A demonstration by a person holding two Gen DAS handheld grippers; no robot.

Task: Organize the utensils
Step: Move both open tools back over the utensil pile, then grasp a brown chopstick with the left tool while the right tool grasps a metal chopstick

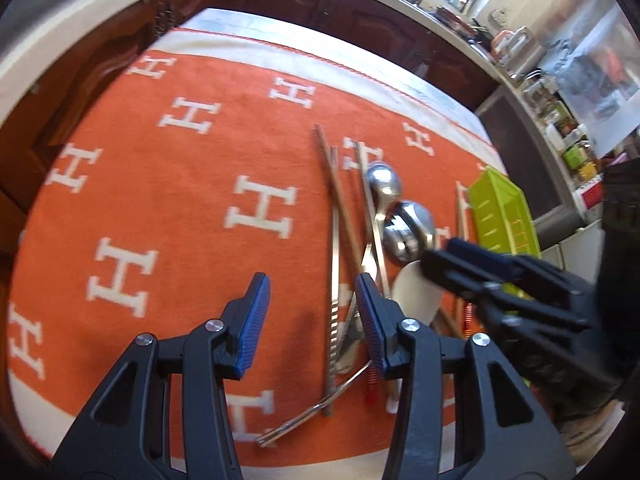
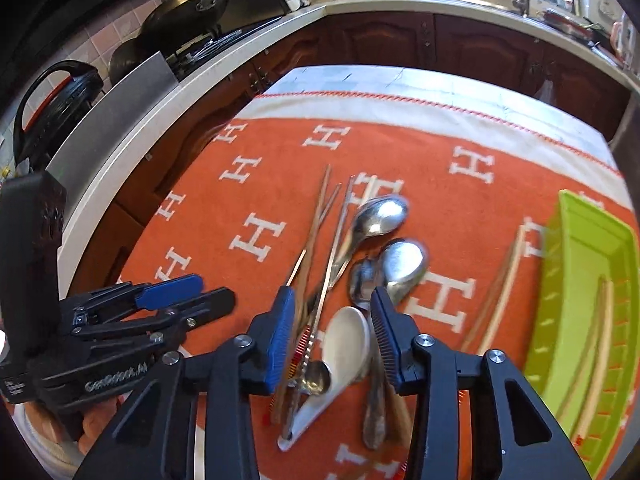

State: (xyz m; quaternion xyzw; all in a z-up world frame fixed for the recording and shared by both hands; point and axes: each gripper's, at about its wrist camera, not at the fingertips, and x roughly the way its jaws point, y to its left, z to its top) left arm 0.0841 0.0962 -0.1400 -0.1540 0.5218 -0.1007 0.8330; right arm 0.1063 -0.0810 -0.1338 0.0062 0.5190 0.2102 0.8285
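Right wrist view: white spoon [image 2: 346, 346] bowl points away.

utensil pile [image 2: 340, 280] on cloth [image 2: 260, 160]; bin [image 2: 580, 280] right of pile | chopsticks [image 2: 600, 340] in bin

Cloth [image 2: 460, 200]: woven, matt orange | spoons [image 2: 380, 216]: polished metal | ladle [image 2: 346, 344]: glossy white | tray [image 2: 592, 280]: green plastic | chopsticks [image 2: 316, 220]: wood-like | pads [image 2: 280, 340]: ribbed blue

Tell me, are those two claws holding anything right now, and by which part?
Nothing is held. The left claw and the right claw both hang open above the utensil pile, their pads touching none of it.
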